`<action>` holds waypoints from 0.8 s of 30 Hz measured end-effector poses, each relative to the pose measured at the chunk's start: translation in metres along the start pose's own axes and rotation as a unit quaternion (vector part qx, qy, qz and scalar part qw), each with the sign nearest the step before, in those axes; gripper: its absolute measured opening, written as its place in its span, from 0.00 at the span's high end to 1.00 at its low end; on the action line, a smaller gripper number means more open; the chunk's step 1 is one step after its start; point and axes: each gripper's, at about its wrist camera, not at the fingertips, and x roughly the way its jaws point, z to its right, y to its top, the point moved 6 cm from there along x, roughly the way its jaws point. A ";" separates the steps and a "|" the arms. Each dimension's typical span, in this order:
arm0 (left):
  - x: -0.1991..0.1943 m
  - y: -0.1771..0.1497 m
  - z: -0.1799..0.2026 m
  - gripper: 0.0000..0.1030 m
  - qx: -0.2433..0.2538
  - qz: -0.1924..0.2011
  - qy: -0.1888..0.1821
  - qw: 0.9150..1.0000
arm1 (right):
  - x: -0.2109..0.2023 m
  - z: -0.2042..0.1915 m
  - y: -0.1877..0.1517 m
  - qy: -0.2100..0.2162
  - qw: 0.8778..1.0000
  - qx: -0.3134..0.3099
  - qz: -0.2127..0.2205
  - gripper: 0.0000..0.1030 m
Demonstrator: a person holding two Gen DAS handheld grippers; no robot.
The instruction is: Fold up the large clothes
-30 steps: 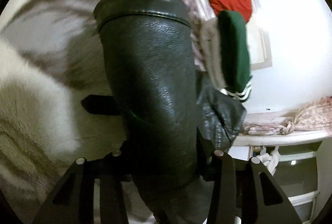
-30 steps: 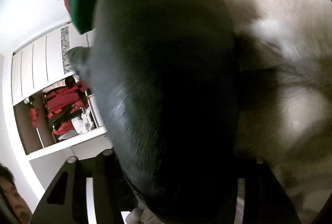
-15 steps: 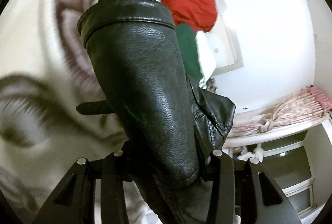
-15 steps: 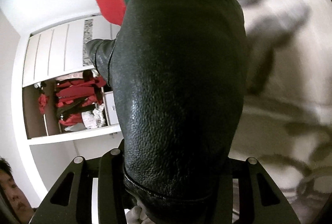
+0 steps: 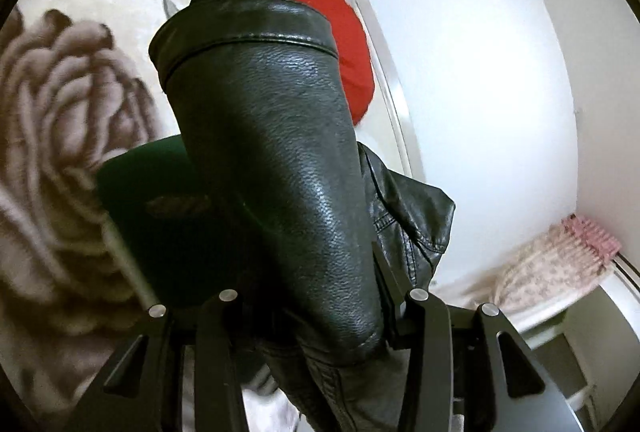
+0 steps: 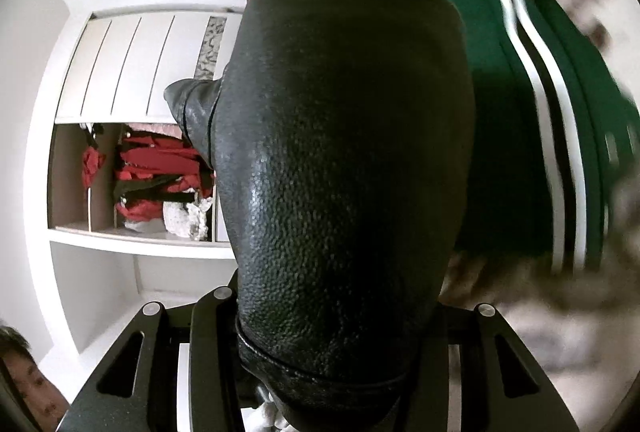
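Observation:
A black leather jacket (image 5: pixel 280 167) fills the middle of both views. In the left wrist view my left gripper (image 5: pixel 316 316) is shut on it, and a sleeve with its cuff stands up in front of the camera. In the right wrist view my right gripper (image 6: pixel 320 312) is shut on another part of the black leather jacket (image 6: pixel 344 159), which bulges over the fingers and hides their tips. The jacket hangs lifted above the bed.
A floral blanket (image 5: pixel 60 135) covers the bed. A green garment with white stripes (image 6: pixel 540 135) and a red garment (image 5: pixel 320 11) lie on it. An open wardrobe shelf (image 6: pixel 132 236) with red clothes stands at left. A pink curtain (image 5: pixel 560 264) is at right.
Both grippers have swung with the jacket across the bed; the green and red garments have shifted in view and come closer. Both grips stay shut on the jacket.

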 end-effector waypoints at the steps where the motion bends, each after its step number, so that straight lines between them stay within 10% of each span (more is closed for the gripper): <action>1: 0.017 0.000 -0.009 0.62 -0.003 0.012 -0.001 1.000 | 0.005 0.012 0.019 -0.001 1.000 -0.006 -0.010 0.56; 14: 0.095 -0.014 -0.093 0.57 0.003 -0.036 0.047 0.998 | 0.052 0.141 0.106 -0.059 0.995 0.021 -0.072 0.41; 21: 0.086 -0.004 -0.076 0.14 0.013 -0.071 0.107 0.992 | 0.023 0.124 0.101 -0.189 0.980 -0.024 -0.061 0.23; 24: 0.076 -0.002 -0.063 0.12 0.052 -0.080 0.146 0.985 | 0.011 0.105 0.094 -0.264 0.963 -0.048 -0.031 0.17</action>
